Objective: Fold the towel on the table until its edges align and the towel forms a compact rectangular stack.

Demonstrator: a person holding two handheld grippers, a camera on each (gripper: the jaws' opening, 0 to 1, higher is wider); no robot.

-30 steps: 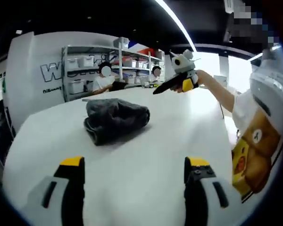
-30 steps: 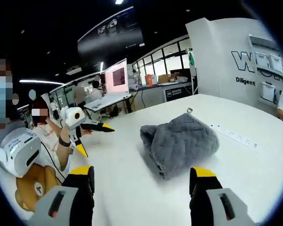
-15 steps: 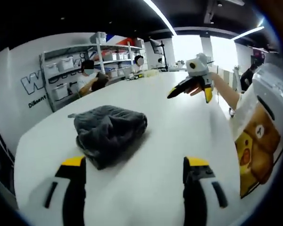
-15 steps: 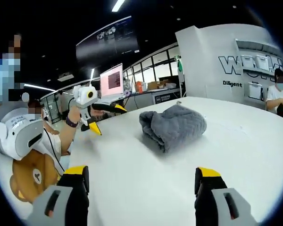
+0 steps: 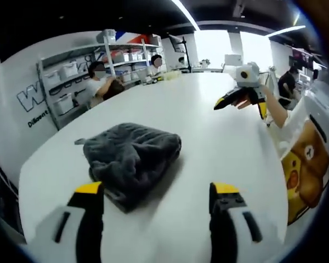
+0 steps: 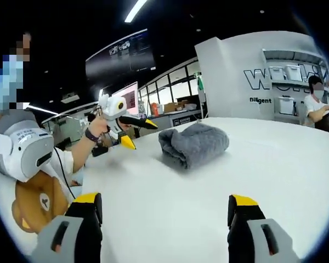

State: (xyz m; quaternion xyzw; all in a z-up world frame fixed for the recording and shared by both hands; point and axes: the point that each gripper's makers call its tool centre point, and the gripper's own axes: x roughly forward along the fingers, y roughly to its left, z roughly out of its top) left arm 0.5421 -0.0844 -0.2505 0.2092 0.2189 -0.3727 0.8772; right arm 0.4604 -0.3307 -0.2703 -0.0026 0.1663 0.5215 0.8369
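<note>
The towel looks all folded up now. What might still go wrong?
The gray towel is a lumpy bundle, not a neat rectangle; its top layer looks puffy and might spring open, since neither gripper touches it. In the left gripper view, the left gripper sits close to the towel, so a careless move may nudge it. The right gripper hangs apart.

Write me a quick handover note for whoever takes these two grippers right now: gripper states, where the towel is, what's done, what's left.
Left gripper: open, empty, held above the table, just short of the towel.
Right gripper: open, empty, farther back from the towel.
Towel: grey, bunched into a thick folded bundle near the table's middle, nothing touching it.
Done: it is folded over into a compact lump.
Left: edges look rumpled and uneven; probably square them into a neat rectangle.
</note>
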